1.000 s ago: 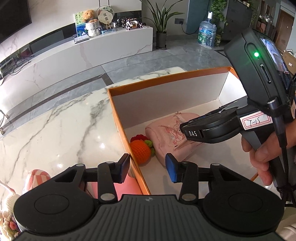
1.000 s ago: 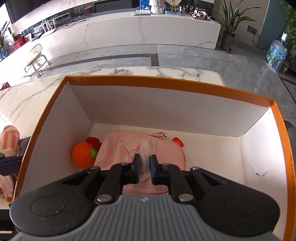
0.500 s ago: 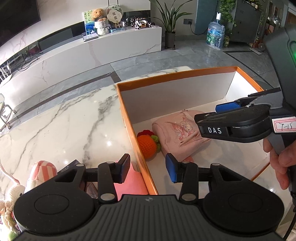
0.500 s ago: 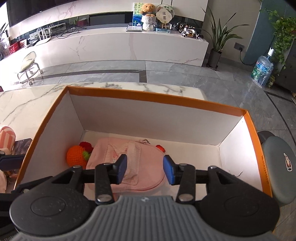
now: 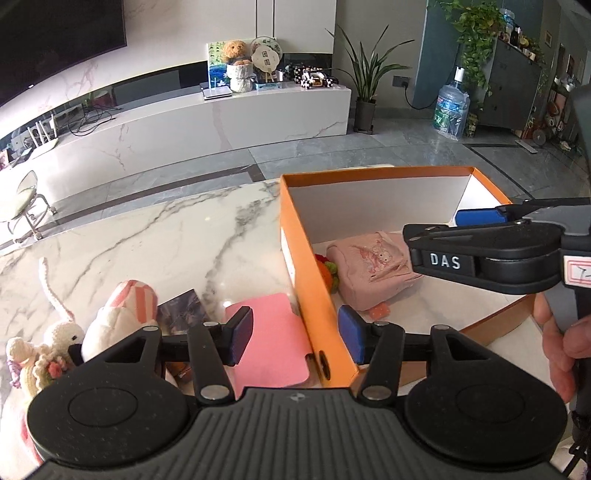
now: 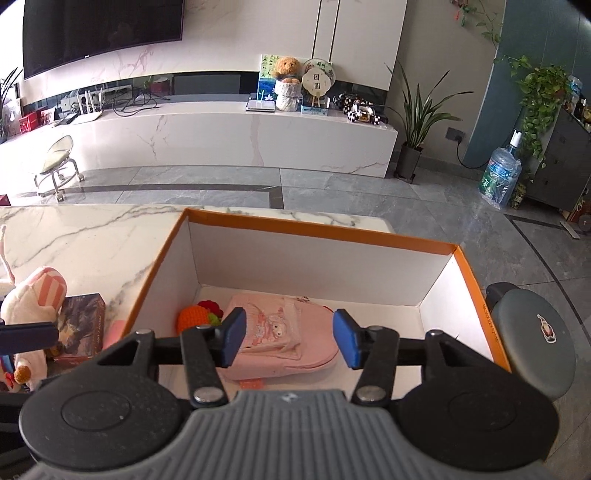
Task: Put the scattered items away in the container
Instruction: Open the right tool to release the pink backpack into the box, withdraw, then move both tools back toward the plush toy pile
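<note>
Two tools (image 5: 295, 339) (image 6: 289, 341) open, empty; box (image 6: 321, 232) holds one pouch (image 6: 284, 332).

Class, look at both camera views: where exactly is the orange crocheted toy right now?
The orange crocheted toy lies inside the orange box, on its floor by the left wall, touching the pink pouch.

A home living room is showing here: a big dark TV (image 6: 103, 33) is hanging over a long low marble console (image 6: 229, 136) that is carrying a teddy bear (image 6: 287, 70) and a round fan (image 6: 318, 79). Potted plants (image 6: 417, 122) are standing on the grey tiled floor (image 6: 332, 188) beside a water bottle (image 6: 500, 177), and a marble table (image 5: 147, 236) is lying in front.
</note>
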Demonstrator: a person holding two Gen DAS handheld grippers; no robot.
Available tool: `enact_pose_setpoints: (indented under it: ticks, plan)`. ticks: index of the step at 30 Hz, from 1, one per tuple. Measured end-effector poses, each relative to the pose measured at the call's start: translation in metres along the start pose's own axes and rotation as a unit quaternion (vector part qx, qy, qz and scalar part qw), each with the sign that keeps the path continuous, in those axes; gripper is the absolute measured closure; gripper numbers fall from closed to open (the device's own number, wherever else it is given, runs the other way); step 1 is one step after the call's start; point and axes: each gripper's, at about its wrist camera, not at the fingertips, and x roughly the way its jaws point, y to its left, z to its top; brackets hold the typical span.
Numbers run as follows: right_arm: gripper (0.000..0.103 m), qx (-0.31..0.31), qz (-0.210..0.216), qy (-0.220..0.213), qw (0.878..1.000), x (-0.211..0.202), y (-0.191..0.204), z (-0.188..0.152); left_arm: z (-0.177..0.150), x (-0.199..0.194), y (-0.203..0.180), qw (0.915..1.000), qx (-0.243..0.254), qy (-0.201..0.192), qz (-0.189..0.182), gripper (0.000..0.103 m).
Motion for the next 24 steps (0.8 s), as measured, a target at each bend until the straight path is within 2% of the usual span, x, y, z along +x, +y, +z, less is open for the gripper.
enact_pose_setpoints:
  ticks: [6,8,13,14,17,21,24]
  plan:
    - [0.047,0.020,-0.017,-0.057,0.998,-0.057,0.016,-0.011,-0.015,-0.036,0.024,0.9989,-0.032,-0.035,0.005,0.042]
    - [0.044,0.025,-0.021,-0.077,0.996,-0.078,0.024,-0.017,-0.023,-0.047,0.034,0.9982,-0.043,-0.040,0.013,0.042]
    - [0.043,0.032,-0.005,-0.111,0.993,-0.120,0.054,-0.041,-0.051,-0.065,0.056,0.9964,-0.067,-0.045,0.025,0.042]
    - [0.043,0.027,-0.002,-0.114,0.993,-0.124,0.062,-0.046,-0.057,-0.068,0.059,0.9961,-0.072,-0.045,0.025,0.042]
    - [0.032,0.010,0.007,-0.122,0.992,-0.136,0.085,-0.061,-0.077,-0.077,0.070,0.9954,-0.074,-0.047,0.039,0.042]
    - [0.032,0.000,0.023,-0.132,0.991,-0.148,0.113,-0.080,-0.104,-0.088,0.090,0.9934,-0.084,-0.049,0.061,0.042]
    - [0.032,0.008,0.029,-0.124,0.992,-0.148,0.127,-0.094,-0.125,-0.095,0.103,0.9920,-0.094,-0.048,0.069,0.042]
